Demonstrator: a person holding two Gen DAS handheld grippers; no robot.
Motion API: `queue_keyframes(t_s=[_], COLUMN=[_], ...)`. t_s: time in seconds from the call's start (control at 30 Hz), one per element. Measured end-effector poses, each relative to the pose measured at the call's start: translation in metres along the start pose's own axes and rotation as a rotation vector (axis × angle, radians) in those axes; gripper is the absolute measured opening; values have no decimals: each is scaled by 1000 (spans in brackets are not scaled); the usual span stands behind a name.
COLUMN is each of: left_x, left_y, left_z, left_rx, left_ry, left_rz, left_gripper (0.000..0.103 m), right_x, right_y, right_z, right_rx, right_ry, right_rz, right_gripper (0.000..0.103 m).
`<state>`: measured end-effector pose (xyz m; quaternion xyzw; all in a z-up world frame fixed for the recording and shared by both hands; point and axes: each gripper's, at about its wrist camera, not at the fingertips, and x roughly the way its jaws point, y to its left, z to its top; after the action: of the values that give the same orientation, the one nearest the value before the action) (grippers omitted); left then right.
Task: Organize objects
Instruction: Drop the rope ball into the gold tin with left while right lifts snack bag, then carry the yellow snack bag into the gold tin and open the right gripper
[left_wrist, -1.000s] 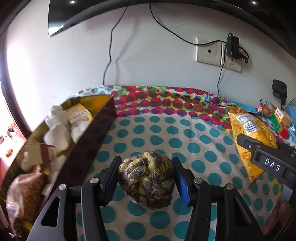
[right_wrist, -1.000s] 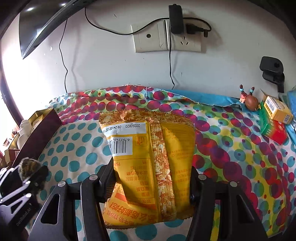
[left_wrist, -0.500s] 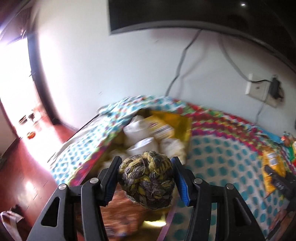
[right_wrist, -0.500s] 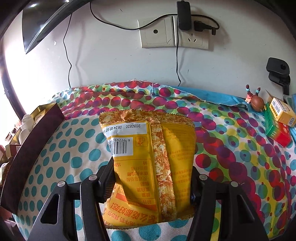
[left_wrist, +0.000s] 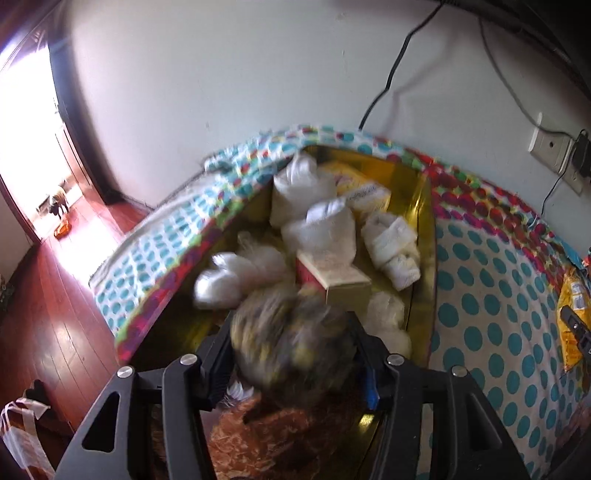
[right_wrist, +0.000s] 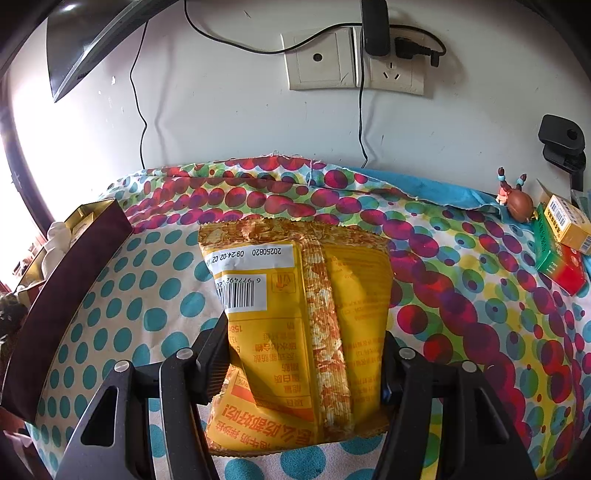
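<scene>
A ball of yellow, grey and brown yarn (left_wrist: 288, 332) is blurred between the pads of my left gripper (left_wrist: 291, 354), which is shut on it above the near end of a gold-lined box (left_wrist: 424, 236). The box stands at the table's left edge and holds white bags (left_wrist: 317, 225), small cartons and a brown bag (left_wrist: 280, 443). My right gripper (right_wrist: 303, 354) is shut on a yellow snack packet (right_wrist: 306, 314) that lies flat on the dotted cloth, barcode side up. The box's dark outer wall (right_wrist: 74, 266) shows at the left of the right wrist view.
A green and red carton (right_wrist: 557, 262), a yellow carton (right_wrist: 569, 225) and a small brown figurine (right_wrist: 517, 203) sit at the far right. Wall sockets (right_wrist: 354, 62) with cables hang behind the table. Left of the box the table ends above a wooden floor (left_wrist: 55, 314).
My left gripper carried the yarn ball leftward from the dotted cloth to above the box and rolled. The right gripper stayed on the packet.
</scene>
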<state>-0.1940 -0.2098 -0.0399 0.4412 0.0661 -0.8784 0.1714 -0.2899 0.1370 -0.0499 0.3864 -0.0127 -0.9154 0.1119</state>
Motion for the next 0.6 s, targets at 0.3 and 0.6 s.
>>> queue_keyframes(t_s=[0.3, 0.6], left_x=[-19, -93], left_y=[13, 20], left_z=[-6, -24], left_rx=[-21, 9], left_ry=[-91, -244], left_rz=[-39, -98], left_gripper=[89, 101], right_x=[1, 0], right_y=[0, 0], right_z=[0, 0], right_rx=[3, 5], right_ry=[3, -8], right_rz=[1, -2], right_gripper=[59, 59])
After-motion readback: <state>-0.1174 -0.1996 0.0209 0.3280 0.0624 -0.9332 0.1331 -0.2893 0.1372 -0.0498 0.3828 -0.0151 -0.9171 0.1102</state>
